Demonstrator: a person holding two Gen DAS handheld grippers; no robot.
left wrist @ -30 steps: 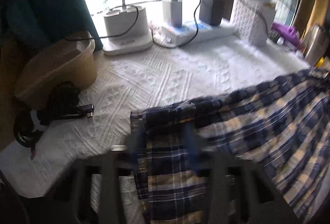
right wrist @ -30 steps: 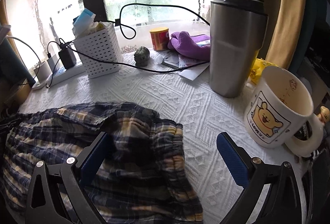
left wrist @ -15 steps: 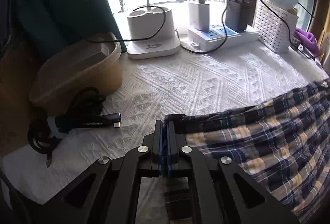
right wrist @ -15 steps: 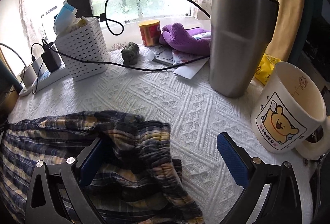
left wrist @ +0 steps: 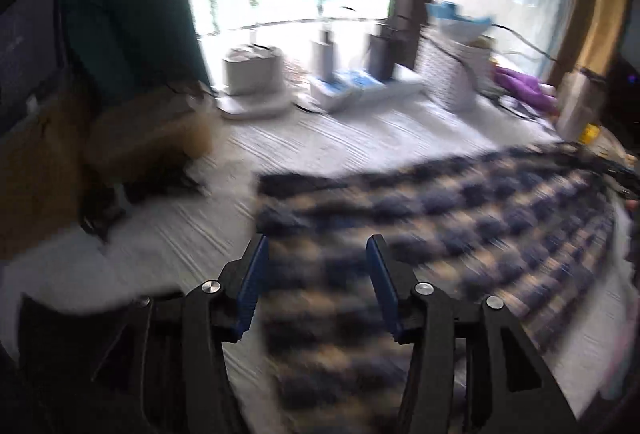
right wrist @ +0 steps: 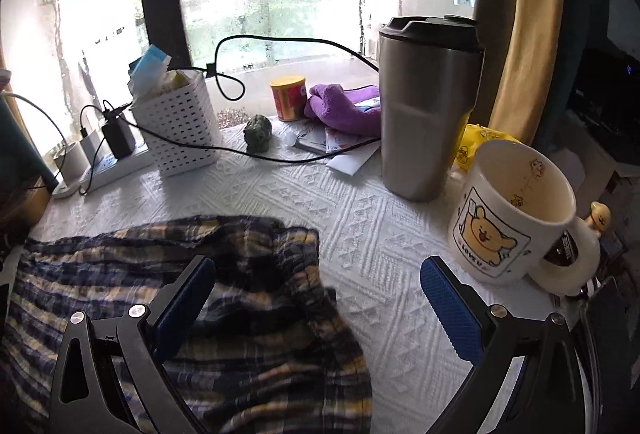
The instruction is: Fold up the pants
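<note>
My left gripper [left wrist: 316,282]: jaws have just been opening, parted above the cloth, pinching nothing.
My right gripper [right wrist: 316,310]: spread wide, nothing between the pads.
Pants [right wrist: 192,298]: one plaid pair, flat on the white tablecloth [right wrist: 360,218], long axis running from one gripper across to the other.
Beyond: one mug [right wrist: 508,214], one steel tumbler [right wrist: 424,110], one white basket [right wrist: 180,122].

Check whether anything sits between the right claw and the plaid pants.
Nothing visible does. The open right claw hangs directly over the bunched edge of the navy-and-yellow plaid pants; the white bear mug and steel tumbler stand off to the right.
</note>
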